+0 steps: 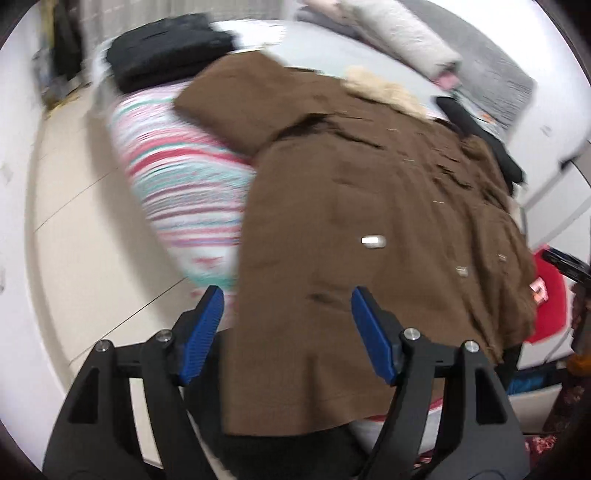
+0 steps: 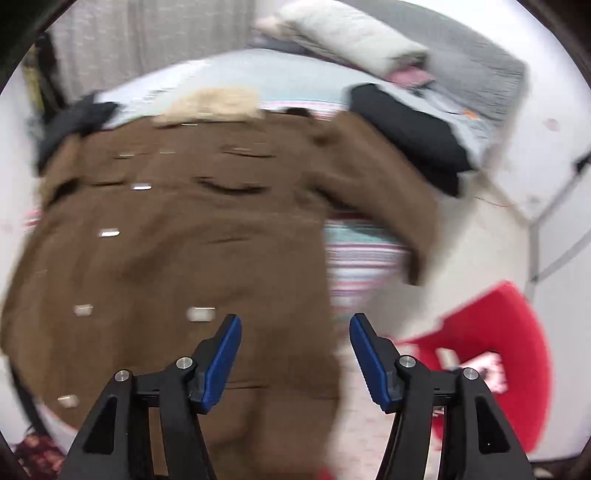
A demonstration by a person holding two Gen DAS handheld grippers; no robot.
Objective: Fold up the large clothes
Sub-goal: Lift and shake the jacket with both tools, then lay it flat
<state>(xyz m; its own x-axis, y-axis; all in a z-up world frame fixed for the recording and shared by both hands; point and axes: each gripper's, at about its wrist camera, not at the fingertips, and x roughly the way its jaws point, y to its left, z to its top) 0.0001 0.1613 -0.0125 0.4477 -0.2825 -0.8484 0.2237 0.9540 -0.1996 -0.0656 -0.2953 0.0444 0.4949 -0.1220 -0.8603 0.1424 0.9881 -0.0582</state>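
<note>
A large brown coat [image 1: 362,206] with a cream fur collar [image 1: 384,90] and metal buttons lies spread over a striped bed [image 1: 184,184], hem hanging over the near edge. My left gripper [image 1: 288,314] is open above the coat's lower left edge, holding nothing. In the right wrist view the coat [image 2: 177,240] fills the left and middle, one sleeve [image 2: 391,192] stretched right, the collar [image 2: 214,103] at the far end. My right gripper [image 2: 295,339] is open over the coat's lower right edge, empty. Both views are motion-blurred.
Folded black clothes [image 1: 166,48] sit at the bed's far left, another black garment [image 2: 410,129] by the coat's right shoulder. A rolled pale blanket [image 2: 354,33] and grey bedding [image 2: 476,66] lie at the head. A red item [image 2: 491,354] lies on the floor to the right.
</note>
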